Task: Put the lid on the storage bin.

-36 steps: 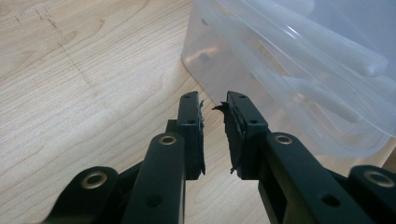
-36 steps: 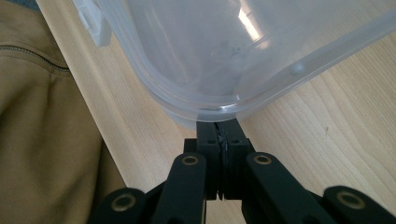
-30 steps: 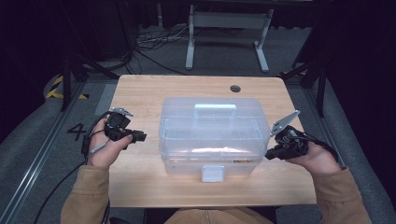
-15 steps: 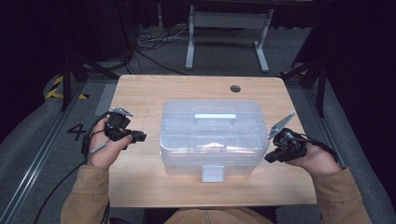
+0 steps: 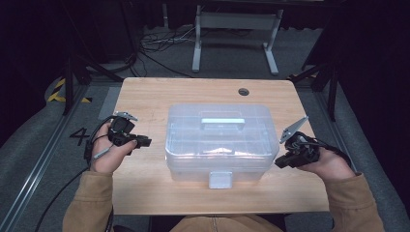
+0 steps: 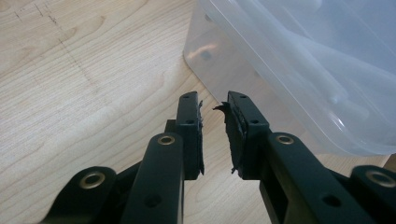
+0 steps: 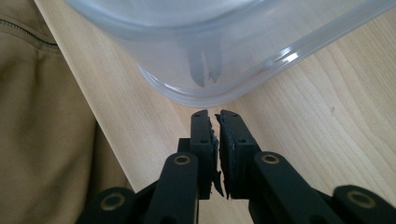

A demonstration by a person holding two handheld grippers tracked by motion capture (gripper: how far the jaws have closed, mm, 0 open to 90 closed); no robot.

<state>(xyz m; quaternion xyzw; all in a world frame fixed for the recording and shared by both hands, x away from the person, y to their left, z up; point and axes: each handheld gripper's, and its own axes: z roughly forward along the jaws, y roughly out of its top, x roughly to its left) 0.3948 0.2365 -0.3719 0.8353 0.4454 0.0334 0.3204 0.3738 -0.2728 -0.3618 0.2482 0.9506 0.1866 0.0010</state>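
Wooden table (image 5: 145, 96), clear box (image 5: 220, 140) lying crosswise, latch (image 5: 221, 179) toward person

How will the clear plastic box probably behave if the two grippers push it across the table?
The clear plastic box would probably slide, not tip: it sits low and wide on the smooth wooden table. It looks light for its size, since the walls are thin and see-through. Its glossy, rounded corners may let the jaws slip, so the top handle seems safer for lifting.

— Clear, milky see-through plastic storage box (image 5: 220, 140), pale grey latch at front, on light wood-grain counter (image 5: 154, 94).

— Matte black left tool (image 6: 214, 116) and right tool (image 7: 215, 122), brass-coloured rivets; tan sleeves (image 5: 87, 203).
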